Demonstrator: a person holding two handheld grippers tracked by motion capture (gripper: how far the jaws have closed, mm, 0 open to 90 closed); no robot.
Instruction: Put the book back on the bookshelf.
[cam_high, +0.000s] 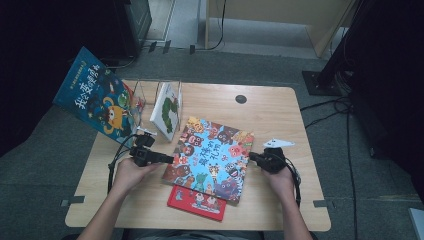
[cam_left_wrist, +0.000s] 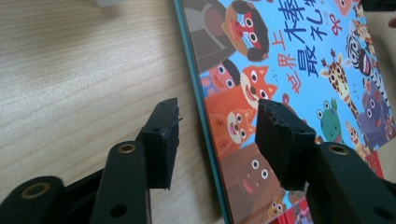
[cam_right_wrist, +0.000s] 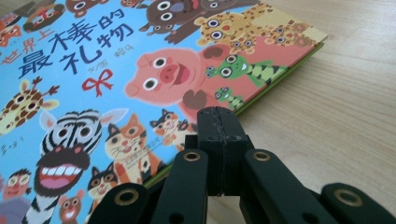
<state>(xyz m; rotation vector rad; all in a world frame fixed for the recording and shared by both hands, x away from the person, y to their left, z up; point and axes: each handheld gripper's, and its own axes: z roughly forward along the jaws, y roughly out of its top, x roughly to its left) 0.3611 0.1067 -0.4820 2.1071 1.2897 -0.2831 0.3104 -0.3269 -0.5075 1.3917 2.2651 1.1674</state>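
High view: four picture books are counted on the surface, with the animal-cover book at centre. The left gripper, at its 9 o'clock edge, is seen with jaws parted, gripping nothing. The right gripper, at 3 o'clock, is closed, empty.

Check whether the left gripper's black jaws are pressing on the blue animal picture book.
Apart. The left gripper view shows the left gripper open astride the book's edge, gaps beside both pads.

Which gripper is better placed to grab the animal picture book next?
Left gripper: its jaws stand open astride the animal picture book's edge. The right gripper is shut at the opposite edge.
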